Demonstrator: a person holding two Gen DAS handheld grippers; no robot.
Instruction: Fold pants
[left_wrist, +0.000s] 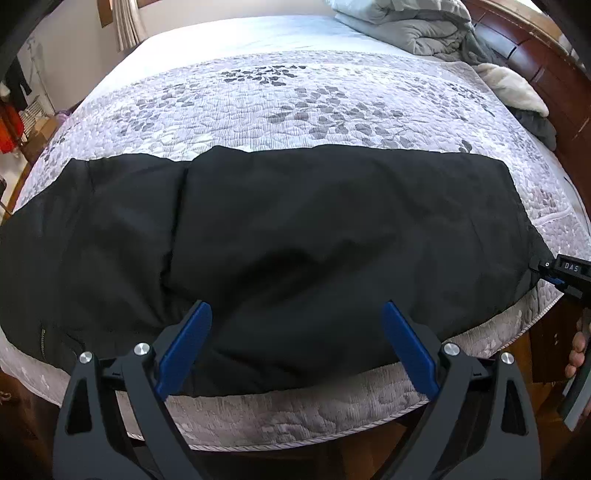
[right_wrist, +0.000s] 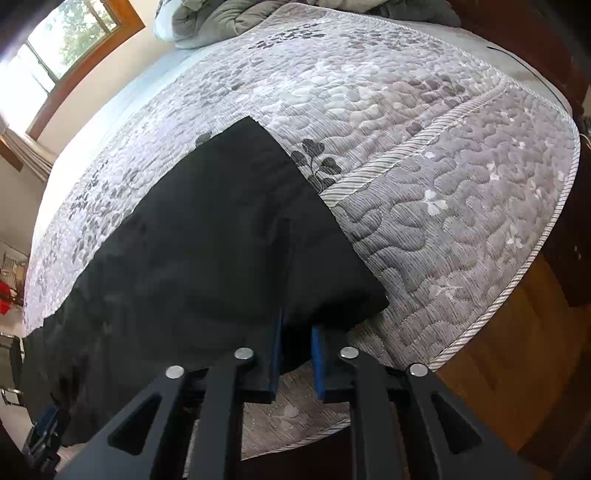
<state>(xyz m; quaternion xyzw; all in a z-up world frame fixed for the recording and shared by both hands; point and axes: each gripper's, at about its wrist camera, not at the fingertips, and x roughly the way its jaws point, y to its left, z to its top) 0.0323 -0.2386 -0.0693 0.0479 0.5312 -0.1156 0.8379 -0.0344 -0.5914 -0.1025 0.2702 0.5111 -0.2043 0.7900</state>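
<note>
Lying along the bed (left_wrist: 295, 96) near edge, pants (left_wrist: 295, 236); left gripper (left_wrist: 297, 321) open above, right gripper (right_wrist: 295, 332) narrow, pinching hem corner.

Quilted bedspread (left_wrist: 295, 99) beyond the pants (left_wrist: 295, 229) lies bare; crumpled duvet (left_wrist: 413, 26) seemingly crowds the far corner

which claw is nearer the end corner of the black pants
Right. The right claw sits at the corner of the black pants; the left claw hangs open over their near edge, farther along.
</note>
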